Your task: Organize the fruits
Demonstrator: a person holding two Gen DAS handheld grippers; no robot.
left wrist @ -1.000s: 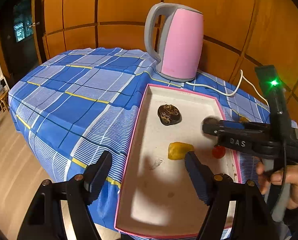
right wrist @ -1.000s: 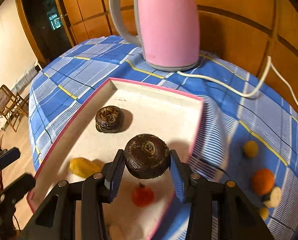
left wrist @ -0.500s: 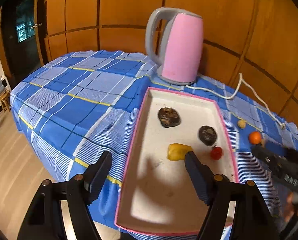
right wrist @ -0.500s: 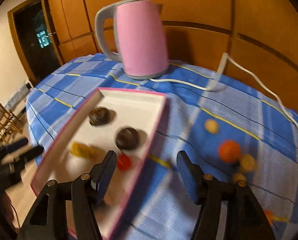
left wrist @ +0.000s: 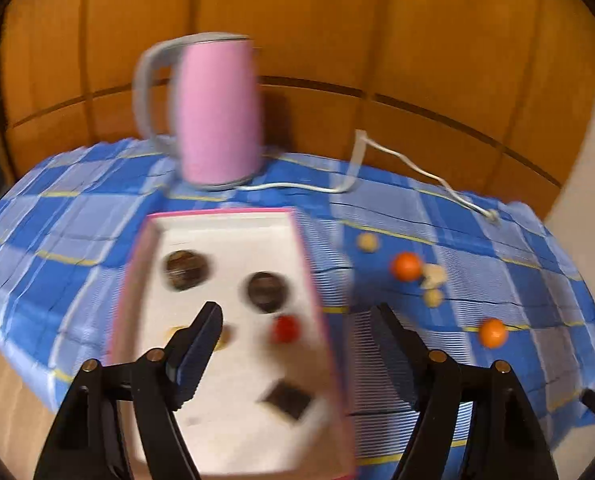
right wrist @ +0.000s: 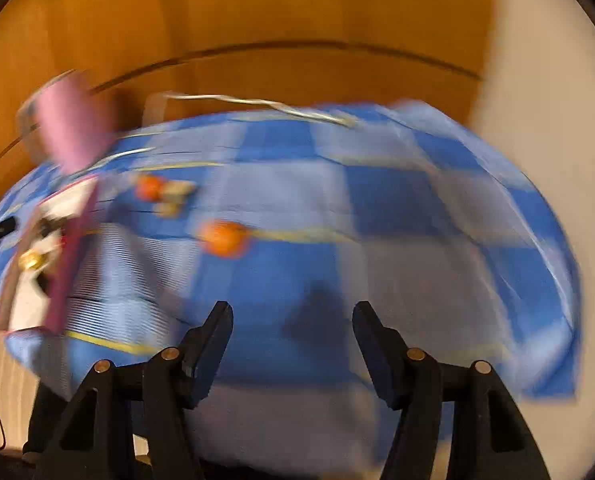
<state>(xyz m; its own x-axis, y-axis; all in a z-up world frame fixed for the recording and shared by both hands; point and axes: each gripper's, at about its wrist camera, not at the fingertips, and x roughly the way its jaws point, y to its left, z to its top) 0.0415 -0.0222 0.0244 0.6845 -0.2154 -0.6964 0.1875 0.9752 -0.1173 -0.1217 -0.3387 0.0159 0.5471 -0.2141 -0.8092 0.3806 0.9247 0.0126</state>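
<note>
Orange fruit is what you are going after now: four fruits are already lying in the pink-rimmed tray (left wrist: 315,280), namely two dark round ones (left wrist: 185,270) (left wrist: 266,291), a small red one (left wrist: 286,329) and a yellow one half hidden behind your left finger. Loose fruit is waiting on the blue checked tablecloth (right wrist: 377,208) to the right of the tray.

Your right gripper (right wrist: 291,334) is hanging over bare cloth with nothing between its jaws; they have just been opening and are standing about half apart. The nearer orange (right wrist: 223,238) is lying ahead and to the left of it, well apart from the fingers. A second orange (right wrist: 149,187) is sitting farther back beside some pale pieces too blurred to name.

I judge the next move is calling for you to settle that gripper, line the jaws up on either side of the nearer orange and close gently, since it may roll.

Your left gripper (left wrist: 297,344) is hovering wide and empty over the tray's right rim.
</note>
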